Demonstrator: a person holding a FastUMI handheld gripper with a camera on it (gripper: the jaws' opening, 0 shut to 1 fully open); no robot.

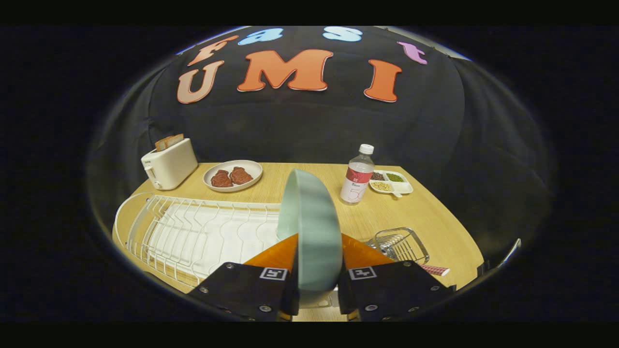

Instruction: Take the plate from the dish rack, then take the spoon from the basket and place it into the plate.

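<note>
A pale green plate (309,222) stands on edge between my two fingers, and my gripper (316,251) is shut on it, holding it above the table. The white wire dish rack (193,232) lies just left of the fingers, with no dishes in its slots. A small wire basket (401,244) sits just right of the fingers; a spoon handle seems to lie in it, though I cannot make it out clearly.
At the back of the wooden table (435,217) stand a white toaster (169,164) with bread, a white plate of meat (233,175), a water bottle (358,176) and a small divided dish of grains (391,182). A pink striped item (434,270) lies by the basket.
</note>
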